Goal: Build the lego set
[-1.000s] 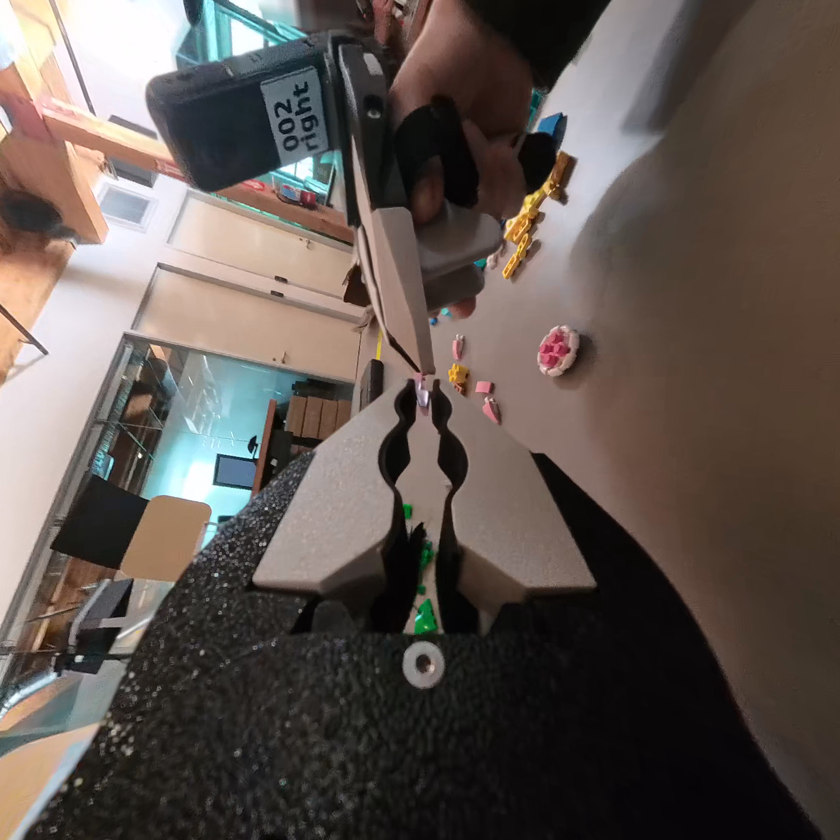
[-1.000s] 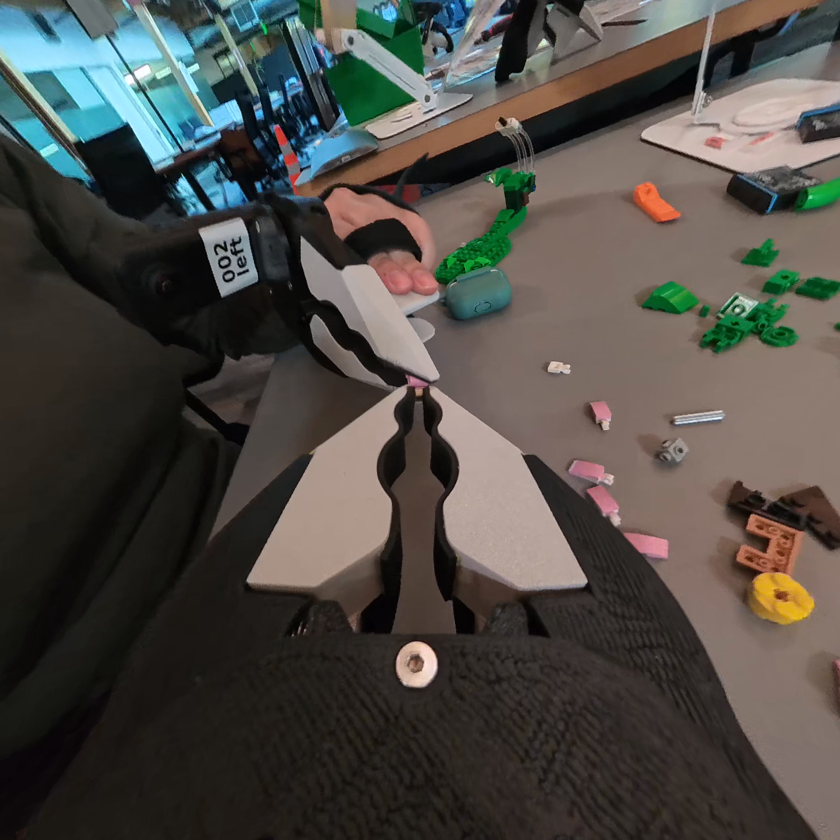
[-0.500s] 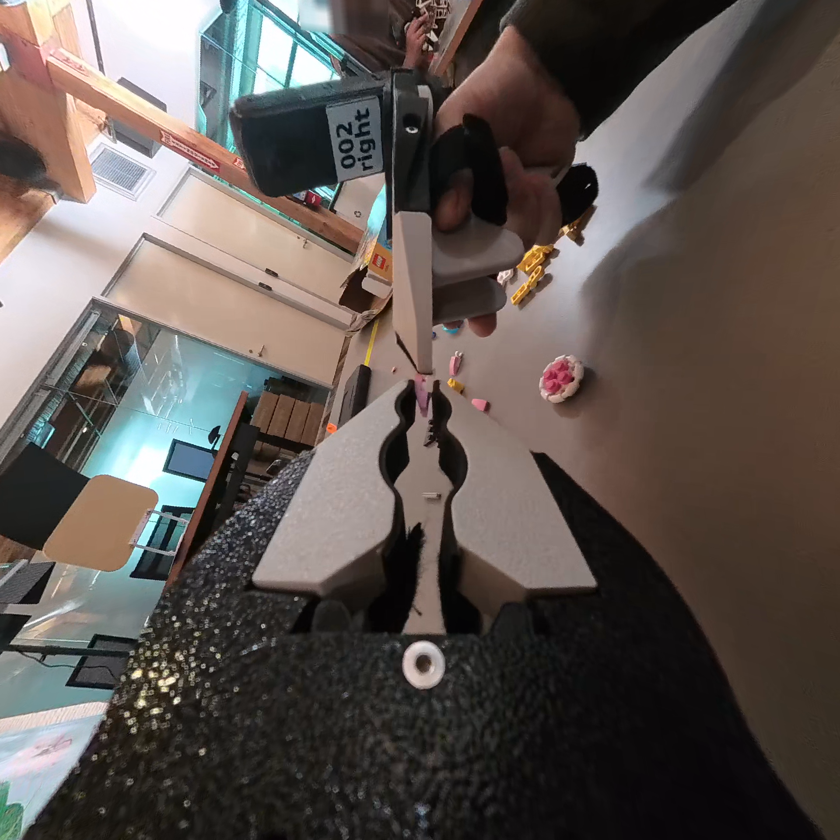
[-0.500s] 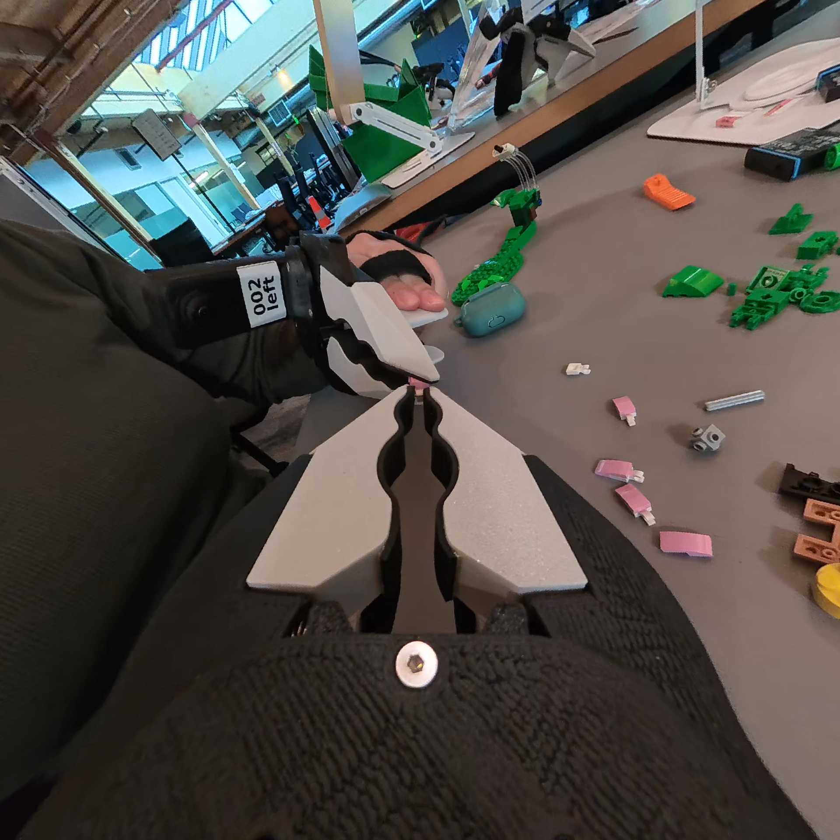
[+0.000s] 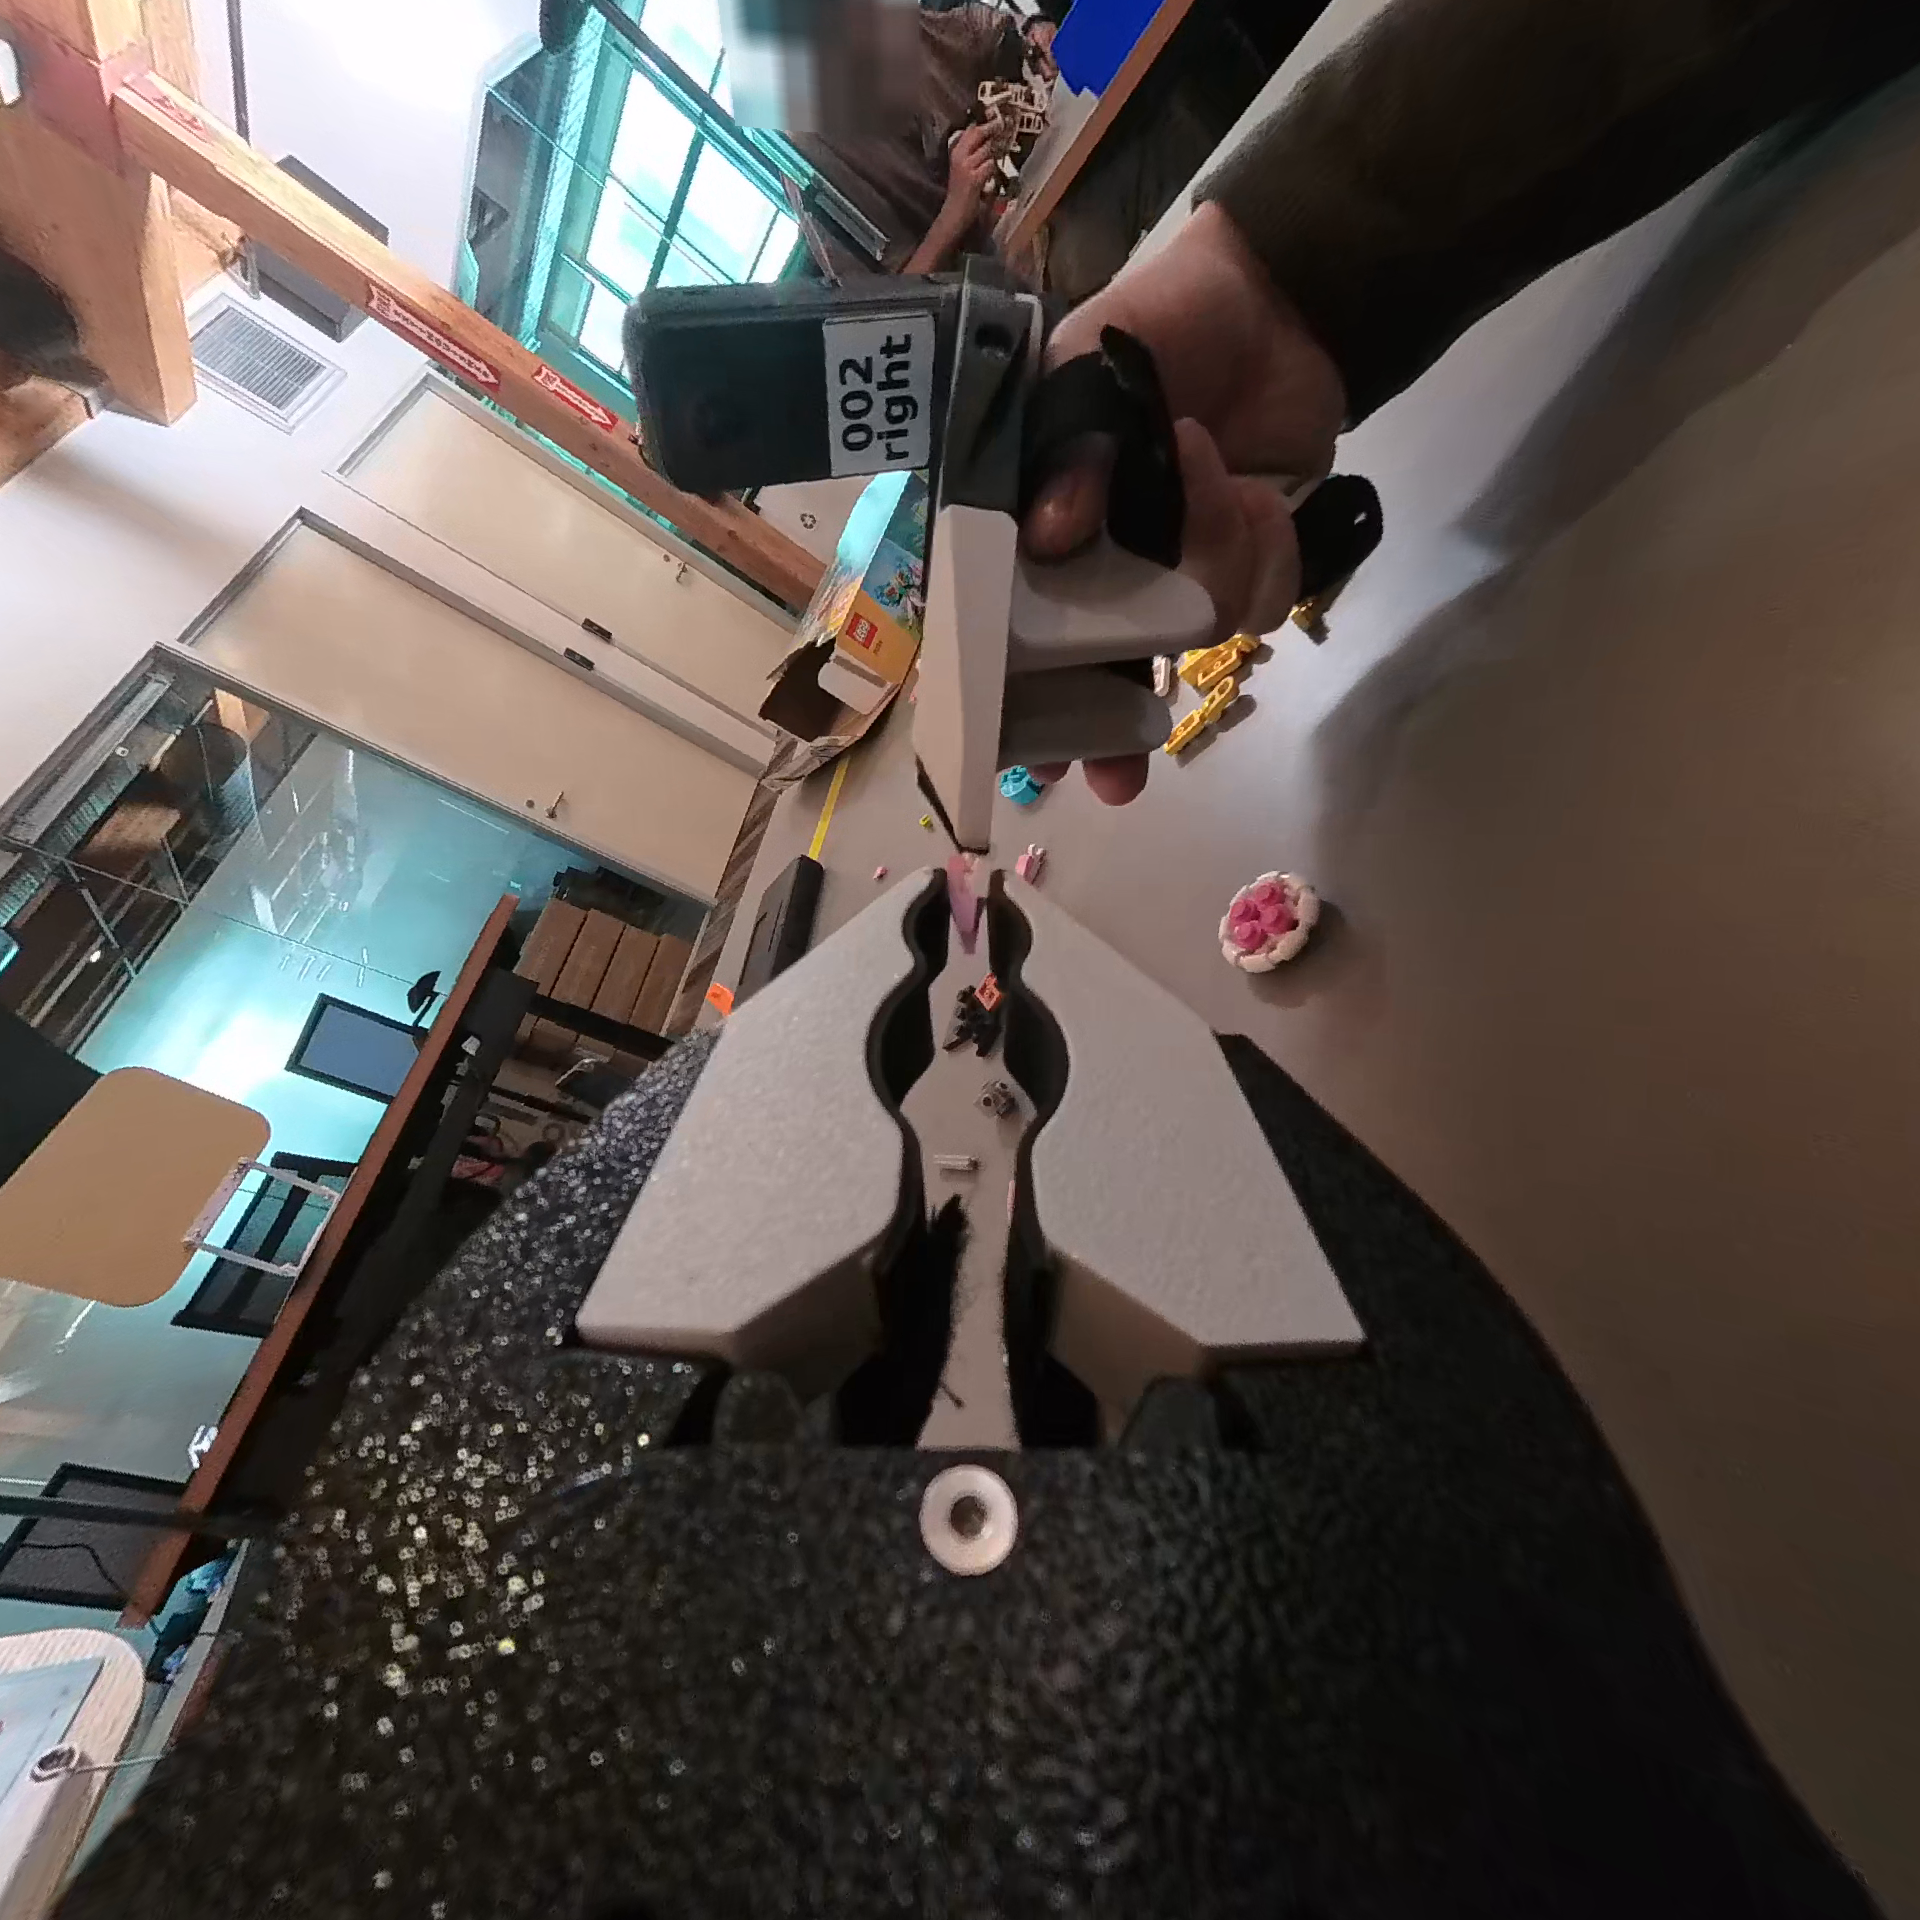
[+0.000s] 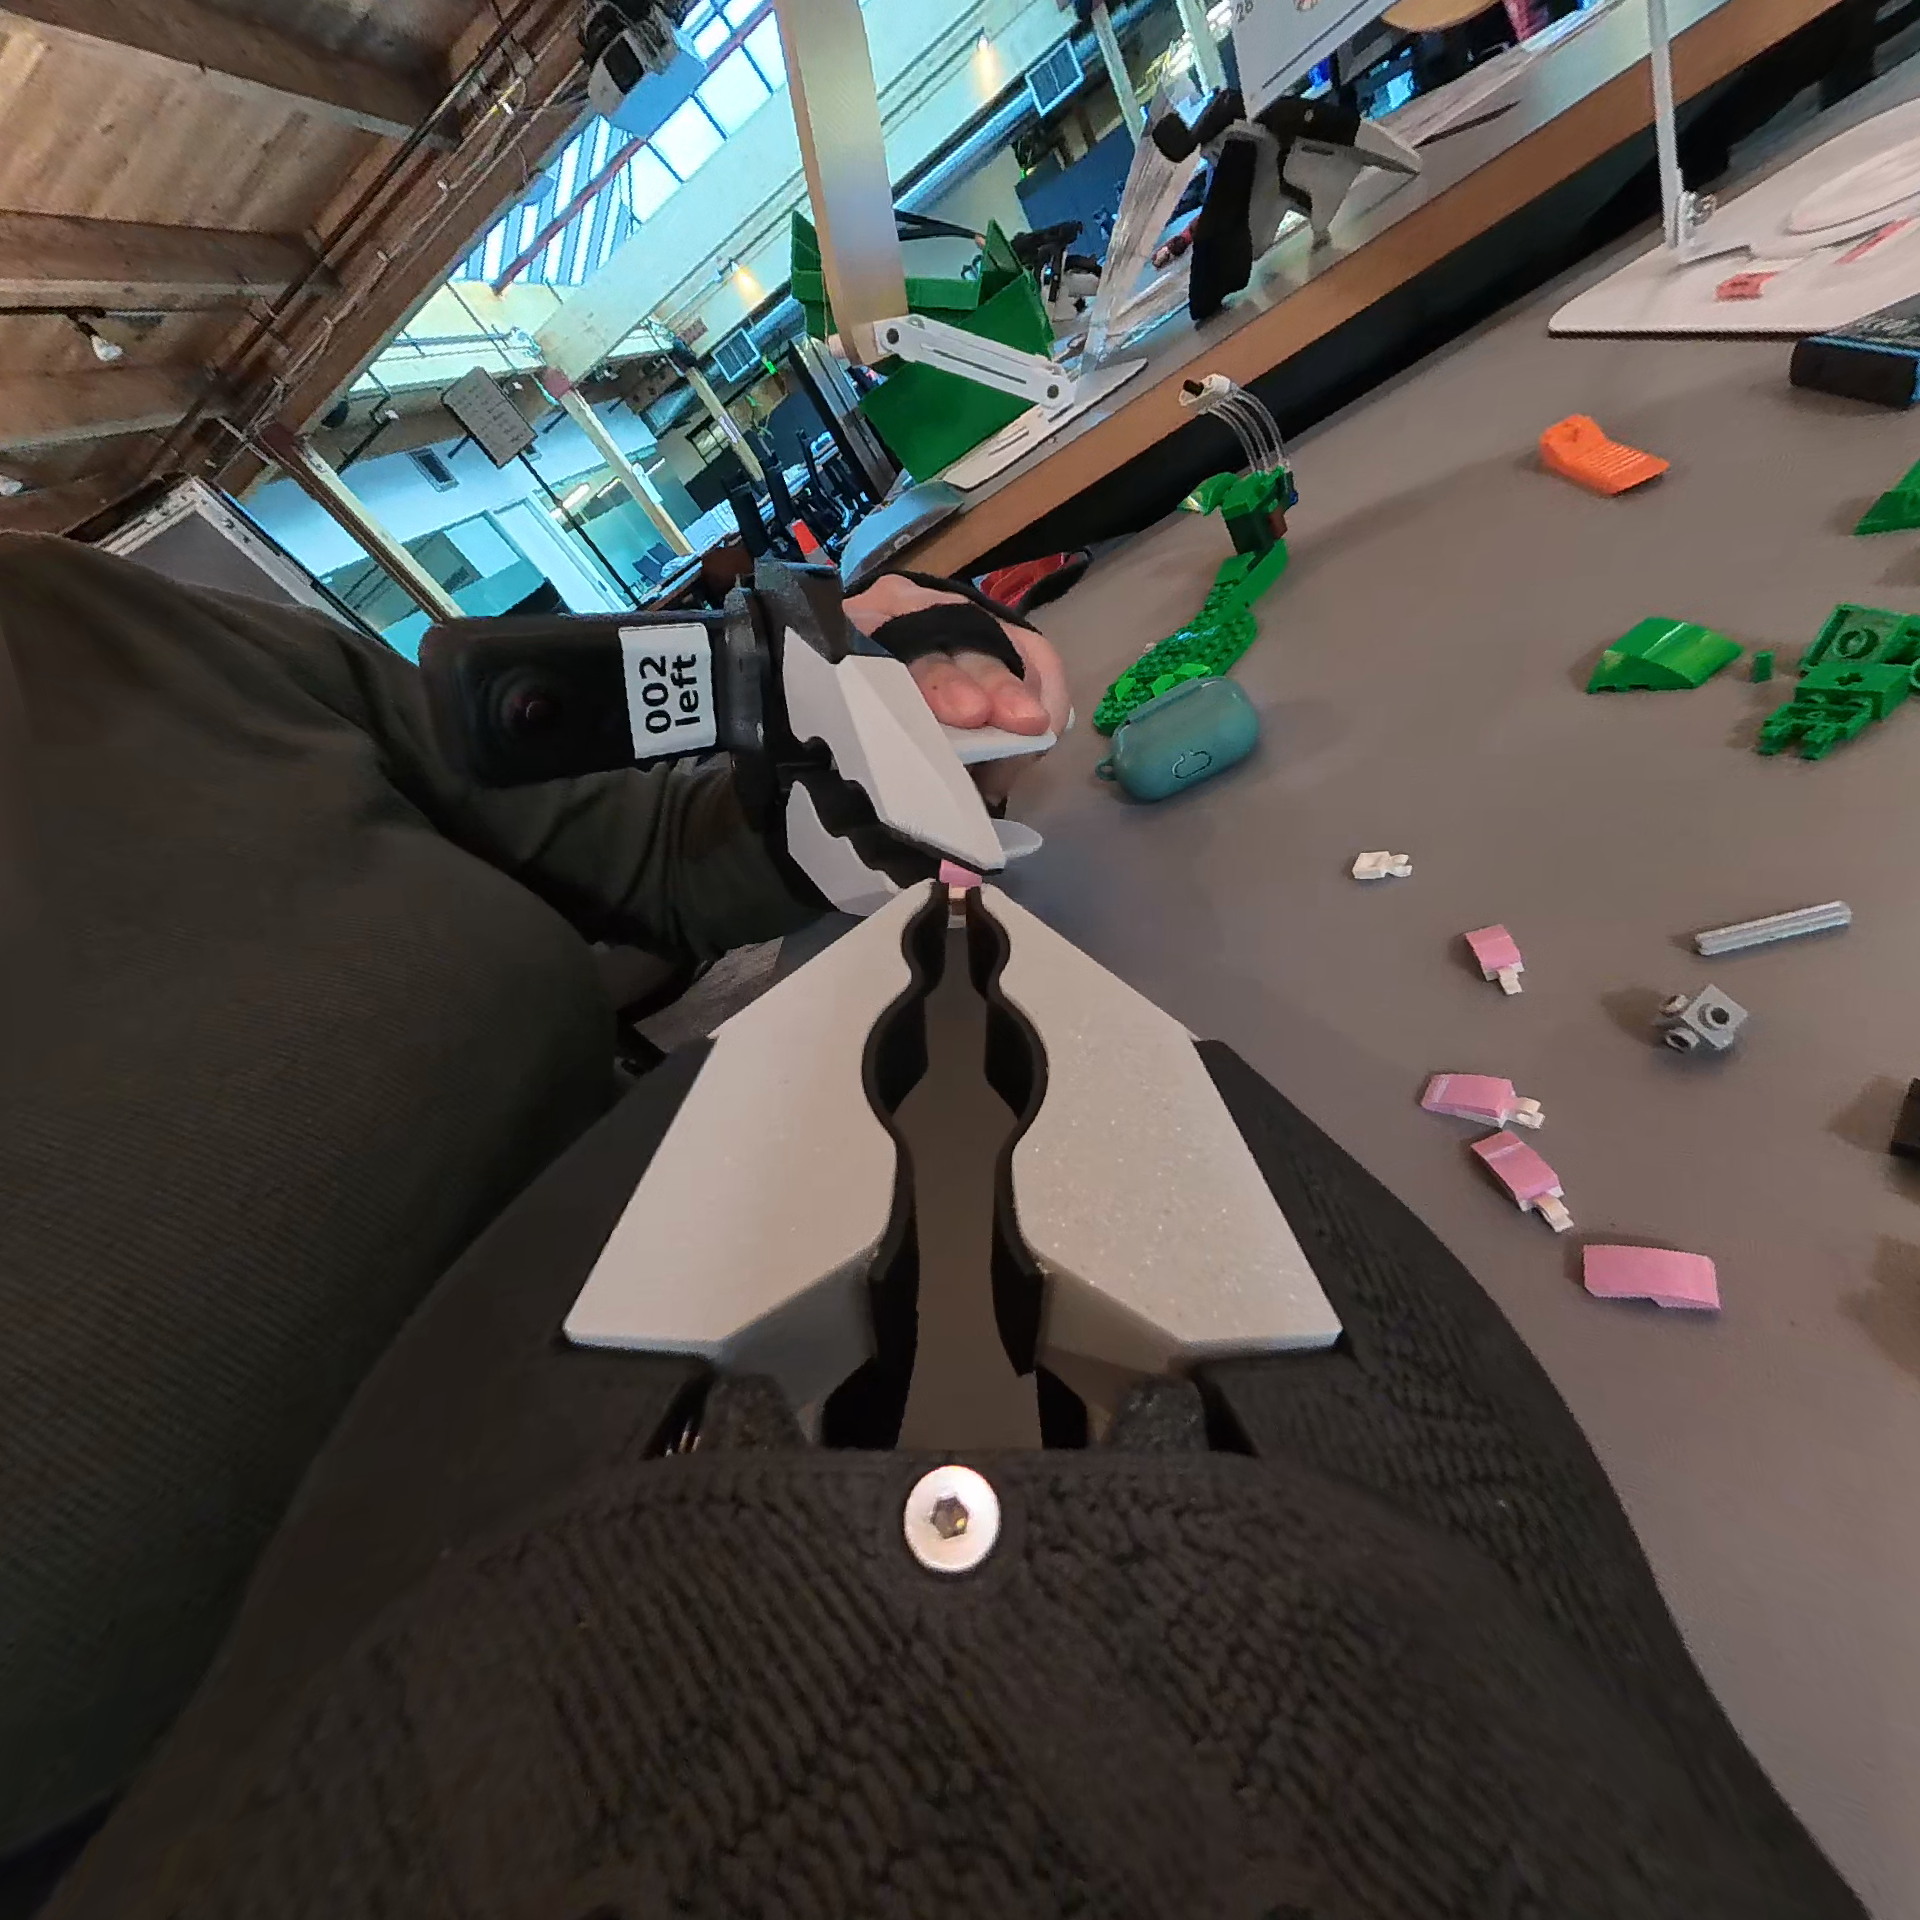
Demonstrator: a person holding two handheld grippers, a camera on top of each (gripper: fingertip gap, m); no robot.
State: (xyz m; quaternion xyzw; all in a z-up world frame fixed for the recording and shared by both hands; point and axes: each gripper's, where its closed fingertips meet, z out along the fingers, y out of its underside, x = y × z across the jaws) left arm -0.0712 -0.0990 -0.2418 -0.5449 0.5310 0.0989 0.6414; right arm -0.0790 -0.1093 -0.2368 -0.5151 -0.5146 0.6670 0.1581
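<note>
The left gripper (image 5: 964,896) is clamped on a small pink piece (image 5: 964,914), held edge-on at the very tips, above the grey table (image 6: 1455,727) at its near-left edge. The right gripper (image 6: 957,902) meets it tip to tip and looks pinched on a tiny pale part (image 6: 957,906) that touches the pink piece (image 6: 958,879) from below; whether that part is already seated cannot be told. I judge the step to be joining the two in mid-air: it goes best with both grips firm, the studs lined up squarely, and a short, straight push along the joint, since a sideways twist could flick either piece out. Nothing stands between the tips. On the table to the right lie more pink pieces (image 6: 1475,1099), a grey brick (image 6: 1704,1020) and a grey axle (image 6: 1771,928); farther off are a teal case (image 6: 1179,740), a green build (image 6: 1205,623), loose green parts (image 6: 1829,691) and an orange piece (image 6: 1600,457). The left wrist view also shows a round pink-and-white flower piece (image 5: 1268,921) and yellow parts (image 5: 1210,675) beyond the right hand (image 5: 1195,436).
</note>
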